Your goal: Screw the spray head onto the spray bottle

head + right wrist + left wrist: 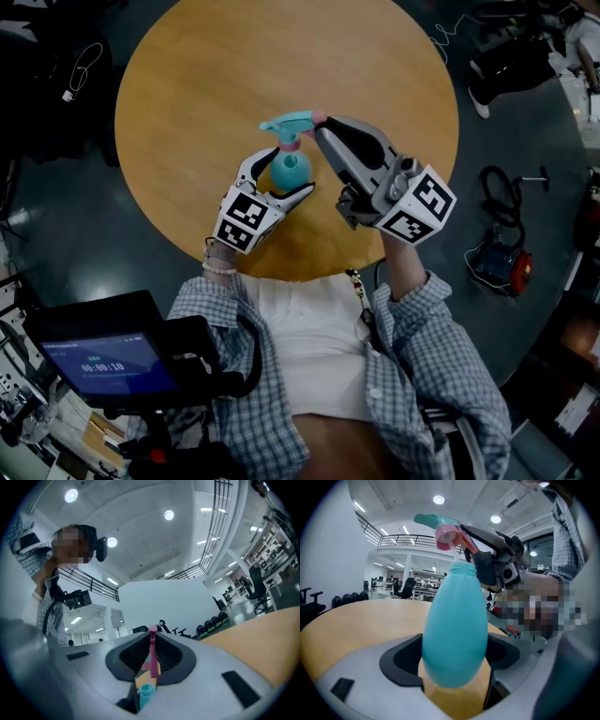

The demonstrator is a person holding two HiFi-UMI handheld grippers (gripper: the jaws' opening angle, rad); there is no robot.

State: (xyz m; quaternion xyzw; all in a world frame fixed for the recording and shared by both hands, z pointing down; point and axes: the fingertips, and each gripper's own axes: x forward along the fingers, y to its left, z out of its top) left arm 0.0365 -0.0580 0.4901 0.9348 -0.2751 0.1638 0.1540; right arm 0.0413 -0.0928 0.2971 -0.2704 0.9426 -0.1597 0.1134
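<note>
A teal egg-shaped spray bottle (290,173) (454,630) stands upright between the jaws of my left gripper (284,180) (454,670), which is shut on its body above the round wooden table (206,75). The teal spray head (286,122) (433,521) with its pink collar (292,143) (447,536) hangs just above the bottle's open neck (464,568) (146,691), its thin tube reaching down into it. My right gripper (321,126) (152,656) comes in from the right, shut on the head's pink trigger (153,651).
Both grippers meet over the near half of the table. On the dark floor to the right lie cables and a red and black device (511,267). A screen on a stand (108,364) sits at the lower left, beside the person's checked sleeve.
</note>
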